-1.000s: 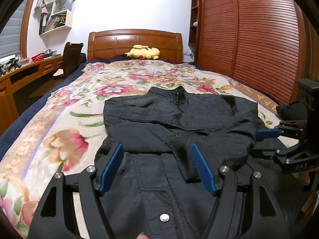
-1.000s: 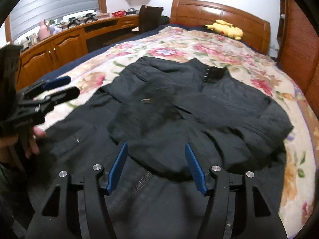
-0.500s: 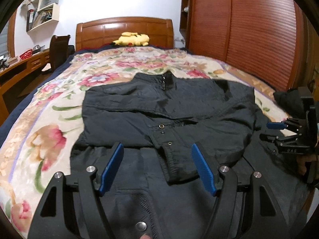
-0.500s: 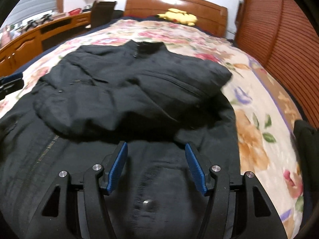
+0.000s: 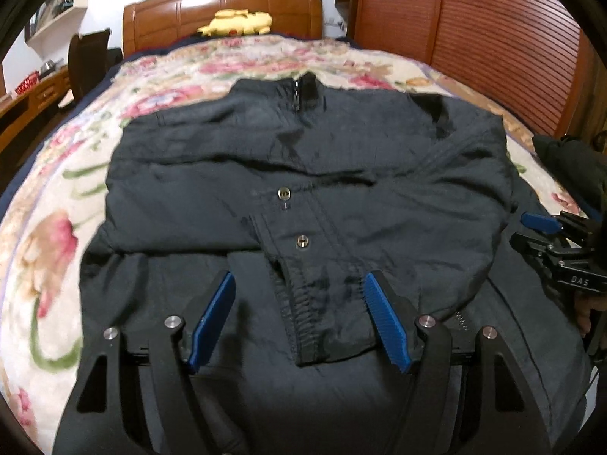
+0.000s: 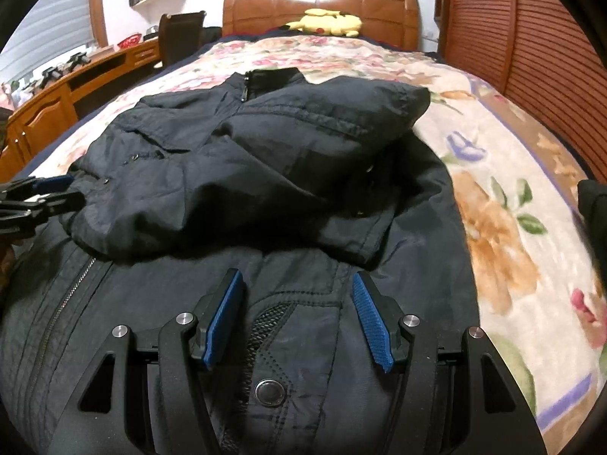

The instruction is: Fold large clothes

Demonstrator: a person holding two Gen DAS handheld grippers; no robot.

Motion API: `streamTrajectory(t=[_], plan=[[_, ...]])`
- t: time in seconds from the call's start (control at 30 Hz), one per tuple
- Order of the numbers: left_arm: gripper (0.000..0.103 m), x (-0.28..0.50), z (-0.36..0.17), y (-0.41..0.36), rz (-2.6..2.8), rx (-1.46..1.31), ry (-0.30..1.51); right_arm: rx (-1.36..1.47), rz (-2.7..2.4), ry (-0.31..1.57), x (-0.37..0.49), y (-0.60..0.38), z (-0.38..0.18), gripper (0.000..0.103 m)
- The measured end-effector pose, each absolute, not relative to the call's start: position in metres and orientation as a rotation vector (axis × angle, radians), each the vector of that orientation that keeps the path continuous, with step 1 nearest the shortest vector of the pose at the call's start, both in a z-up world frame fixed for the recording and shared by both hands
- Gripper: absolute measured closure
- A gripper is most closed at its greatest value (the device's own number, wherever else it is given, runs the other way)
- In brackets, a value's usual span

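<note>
Left view: my left gripper (image 5: 299, 318) hangs spread and empty over the jacket (image 5: 303, 174) on the bed (image 5: 57, 227), sleeves folded in.

Right view: my right gripper (image 6: 297, 316), spread too, aims at the near hem to lift it.

black jacket (image 5: 303, 174), sleeves folded, flat on bed

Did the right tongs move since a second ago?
Yes. The right tongs went rightward along the black jacket, toward the wooden wardrobe side of the bed.
</note>
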State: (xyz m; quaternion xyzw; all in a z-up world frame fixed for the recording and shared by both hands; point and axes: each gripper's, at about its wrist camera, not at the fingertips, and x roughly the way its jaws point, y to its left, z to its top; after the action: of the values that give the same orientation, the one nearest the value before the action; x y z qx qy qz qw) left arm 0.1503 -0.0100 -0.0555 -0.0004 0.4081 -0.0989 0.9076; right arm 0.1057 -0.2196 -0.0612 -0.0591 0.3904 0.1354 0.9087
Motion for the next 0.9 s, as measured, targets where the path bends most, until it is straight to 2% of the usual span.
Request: streamTrajectory(t=[0.23, 0.27, 0.33, 0.43, 0.47, 0.5, 0.57, 0.9], plan=[[0.033, 0.150, -0.061, -0.008, -0.218, -0.031, 0.864, -0.123, 0.285, 0.818, 0.107, -0.216, -0.064, 0.042], [0.036, 0.150, -0.061, -0.009, -0.223, -0.032, 0.865, -0.117, 0.287, 0.818, 0.107, -0.217, -0.064, 0.042], [0.047, 0.149, -0.062, -0.009, -0.254, -0.046, 0.868, -0.106, 0.290, 0.818, 0.107, -0.219, -0.064, 0.042], [0.076, 0.145, -0.060, -0.014, -0.307, -0.046, 0.867, -0.095, 0.292, 0.818, 0.108, -0.222, -0.064, 0.042], [0.090, 0.143, -0.059, -0.018, -0.321, -0.029, 0.863, -0.092, 0.292, 0.816, 0.108, -0.222, -0.064, 0.042], [0.097, 0.141, -0.058, -0.022, -0.319, -0.005, 0.860, -0.089, 0.292, 0.815, 0.107, -0.223, -0.064, 0.042], [0.103, 0.137, -0.055, -0.025, -0.291, 0.028, 0.842, -0.082, 0.291, 0.809, 0.107, -0.225, -0.063, 0.042], [0.103, 0.100, 0.001, 0.015, -0.159, -0.023, 0.594, -0.042, 0.295, 0.799, 0.105, -0.233, -0.061, 0.042]])
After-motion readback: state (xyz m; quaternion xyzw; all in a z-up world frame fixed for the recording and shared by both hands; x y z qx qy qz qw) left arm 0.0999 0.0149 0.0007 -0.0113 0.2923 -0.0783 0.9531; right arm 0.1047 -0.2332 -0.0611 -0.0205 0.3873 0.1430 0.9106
